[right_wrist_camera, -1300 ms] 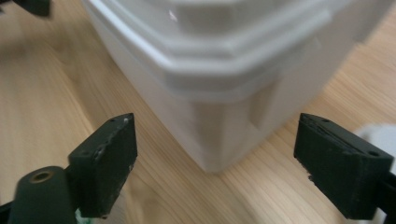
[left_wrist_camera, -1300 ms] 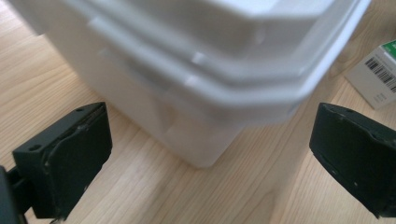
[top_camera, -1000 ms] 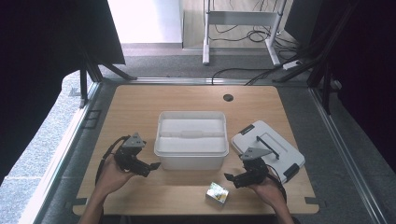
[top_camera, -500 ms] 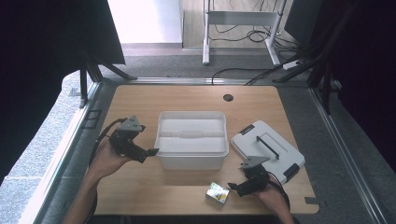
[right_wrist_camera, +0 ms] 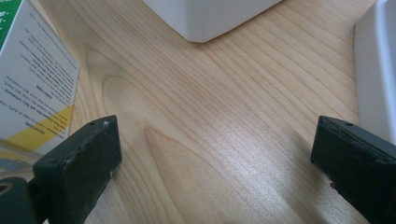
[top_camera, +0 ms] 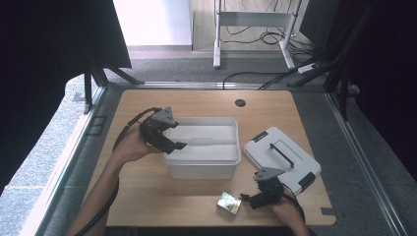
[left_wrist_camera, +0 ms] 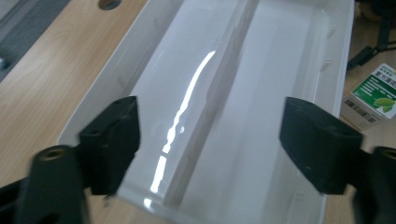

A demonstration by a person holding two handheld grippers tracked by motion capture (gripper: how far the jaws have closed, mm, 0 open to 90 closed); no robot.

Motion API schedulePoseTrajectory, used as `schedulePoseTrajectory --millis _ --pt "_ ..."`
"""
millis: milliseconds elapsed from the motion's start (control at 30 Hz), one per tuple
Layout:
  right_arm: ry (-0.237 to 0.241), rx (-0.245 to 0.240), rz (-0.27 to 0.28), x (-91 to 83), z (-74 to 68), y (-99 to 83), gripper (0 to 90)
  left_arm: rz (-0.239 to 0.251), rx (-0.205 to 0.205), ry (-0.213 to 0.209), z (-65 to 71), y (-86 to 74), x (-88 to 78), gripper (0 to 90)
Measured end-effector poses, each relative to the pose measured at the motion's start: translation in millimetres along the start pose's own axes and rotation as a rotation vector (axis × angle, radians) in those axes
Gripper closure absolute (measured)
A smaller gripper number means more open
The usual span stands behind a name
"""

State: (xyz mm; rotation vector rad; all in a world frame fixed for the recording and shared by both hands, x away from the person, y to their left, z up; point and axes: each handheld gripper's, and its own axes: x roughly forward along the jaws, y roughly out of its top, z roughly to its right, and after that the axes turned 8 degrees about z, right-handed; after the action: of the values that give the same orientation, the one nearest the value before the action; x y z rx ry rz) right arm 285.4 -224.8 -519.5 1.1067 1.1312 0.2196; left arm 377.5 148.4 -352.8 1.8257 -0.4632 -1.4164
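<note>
my right tongs point(top_camera: 247, 198) sit low over the bench point(top_camera: 147, 196) near its front edge, jaws spread wide and holding nothing, with the small green-and-white carton point(top_camera: 229, 203) just beside their left jaw; in the right gripper view the carton point(right_wrist_camera: 32, 79) lies outside the gap, at the left jaw's outer side, not between the jaws. my left tongs point(top_camera: 178, 145) hang over the left end of the open white bin point(top_camera: 201, 167), also spread apart and empty, looking down into its bare interior point(left_wrist_camera: 243, 93), which a low ridge divides lengthwise. the bin's lid point(top_camera: 281, 158) lies flat on the bench to the right, just beyond the right hand. the step in hand, as i judge it, is taking up the carton for the bin. to do it well i would shift the right tongs sideways until the carton is centred in the gap, square the jaws to two opposite flat faces, keep them just off the wood, and close gently, since thin card may crush or skid away.
</note>
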Motion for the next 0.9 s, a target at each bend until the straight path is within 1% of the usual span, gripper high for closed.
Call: schedulePoseTrajectory --millis 33,67,100,133,200,233,267,300,333,400,433,467,500,567,633,667,700,733,800,833,867,900 --pt "-0.001 0.003 0.002 -0.1 0.0 -0.1 1.9 -0.013 0.011 -0.015 -2.1 3.3 4.1 25.9" --pt "-0.003 0.0 0.004 0.0 0.2 -0.3 2.3 -0.027 0.023 -0.042 -3.7 6.2 8.4 29.4" --pt "-0.003 0.0 0.004 0.0 0.2 -0.3 2.3 -0.027 0.023 -0.042 -3.7 6.2 8.4 33.7" --pt "-0.005 0.0 0.005 -0.4 0.4 -0.4 3.0 -0.053 0.052 -0.076 -6.3 12.6 18.2 35.3" --pt "-0.006 -0.001 0.006 -0.5 0.5 -0.5 3.5 -0.078 0.075 -0.11 -7.6 19.0 28.2 41.7" --pt "-0.008 0.003 0.007 -0.7 0.4 -0.5 3.8 -0.089 0.088 -0.119 -7.9 22.2 32.8 43.3" --pt "-0.01 0.002 0.007 -0.8 0.5 -0.5 4.0 -0.099 0.093 -0.13 -8.3 25.3 37.1 45.2" --pt "-0.01 0.003 0.008 -0.9 0.5 -0.6 4.2 -0.099 0.093 -0.13 -8.3 25.3 37.1 48.3" --pt "-0.011 0.005 0.009 -1.0 0.5 -0.6 4.4 -0.108 0.106 -0.153 -9.0 30.6 45.0 50.8" --pt "-0.013 0.008 0.011 -1.1 0.4 -0.6 4.8 -0.126 0.111 -0.183 -10.8 34.9 52.7 57.3" --pt "-0.013 0.008 0.012 -1.2 0.5 -0.7 5.0 -0.126 0.111 -0.183 -10.8 34.9 52.7 59.4" --pt "-0.013 0.008 0.012 -1.2 0.5 -0.7 5.0 -0.132 0.119 -0.188 -11.1 36.3 57.0 59.4" --pt "-0.014 0.009 0.012 -1.3 0.5 -0.7 5.4 -0.16 0.125 -0.205 -11.3 38.2 65.3 65.1" --pt "-0.017 0.009 0.013 -1.4 0.5 -0.8 5.7 -0.168 0.137 -0.214 -11.1 38.3 72.9 69.9" --pt "-0.016 0.009 0.011 -1.5 0.4 -0.9 5.9 -0.186 0.143 -0.225 -11.1 38.6 78.9 74.6" --pt "-0.016 0.009 0.011 -1.5 0.4 -0.9 6.1 -0.194 0.152 -0.228 -10.8 38.6 81.4 76.8" --pt "-0.018 0.012 0.013 -1.6 0.4 -0.9 6.2 -0.204 0.163 -0.232 -10.6 39.0 83.1 79.5" --pt "-0.018 0.012 0.013 -1.6 0.4 -0.9 6.3 -0.207 0.17 -0.226 -10.4 39.3 83.8 81.8" --pt "-0.018 0.012 0.013 -1.7 0.4 -0.9 6.3 -0.202 0.171 -0.233 -12.4 39.7 84.0 87.7" --pt "-0.018 0.012 0.013 -1.7 0.4 -0.9 6.3 -0.202 0.171 -0.233 -12.4 39.7 84.0 88.3" --pt "-0.018 0.012 0.013 -1.7 0.4 -0.9 6.3 -0.201 0.181 -0.249 -13.4 39.8 83.9 88.7" --pt "-0.018 0.012 0.013 -1.7 0.4 -0.9 6.3 -0.201 0.181 -0.249 -13.4 39.8 83.9 88.9"
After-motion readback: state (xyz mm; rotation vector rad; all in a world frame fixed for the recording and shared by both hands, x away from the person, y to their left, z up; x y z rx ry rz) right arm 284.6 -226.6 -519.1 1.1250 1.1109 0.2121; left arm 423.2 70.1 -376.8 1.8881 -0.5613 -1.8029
